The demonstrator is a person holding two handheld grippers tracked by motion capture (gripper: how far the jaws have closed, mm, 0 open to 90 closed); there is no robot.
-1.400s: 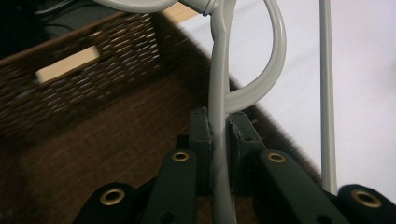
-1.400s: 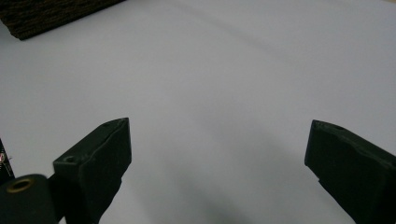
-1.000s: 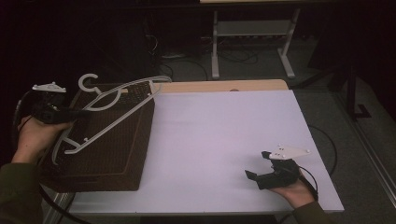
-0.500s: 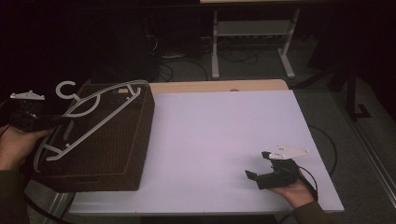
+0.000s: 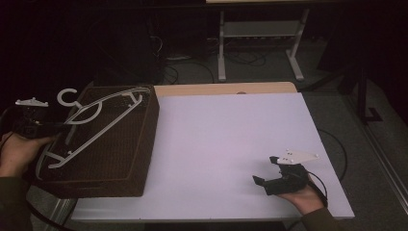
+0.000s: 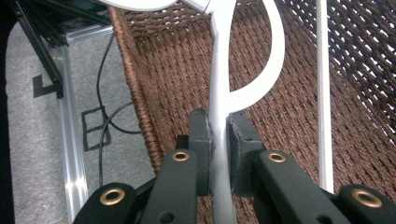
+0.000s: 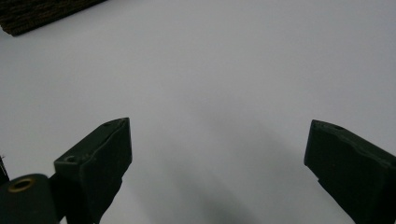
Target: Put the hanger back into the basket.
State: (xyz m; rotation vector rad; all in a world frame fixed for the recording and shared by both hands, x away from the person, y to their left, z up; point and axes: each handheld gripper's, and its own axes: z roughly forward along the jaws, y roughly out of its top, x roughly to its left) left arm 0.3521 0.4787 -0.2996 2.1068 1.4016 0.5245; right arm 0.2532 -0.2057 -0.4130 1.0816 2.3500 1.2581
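Note:
A white plastic hanger (image 5: 98, 120) lies tilted over a dark brown woven basket (image 5: 120, 163) at the table's left. My left gripper (image 5: 50, 129) is shut on the hanger's neck (image 6: 219, 107) below its hook, at the basket's left rim. In the left gripper view the pads (image 6: 201, 140) press on the white bar from both sides, with the weave (image 6: 289, 121) just behind. My right gripper (image 5: 269, 171) rests on the white tabletop (image 5: 226, 139) at the front right, held in a hand. Its jaws stand wide apart over bare table (image 7: 219, 116), nothing between them.
A wooden strip (image 5: 226, 89) runs along the table's far edge. Behind it stands a white metal frame (image 5: 260, 43) with cables on the dark floor. The basket's corner (image 7: 37, 14) lies far off in the right gripper view. A metal rail (image 6: 70, 140) edges the table left of the basket.
My left gripper has carried the hanger leftward and down, so it now sits lower over the basket. The right gripper has stayed put.

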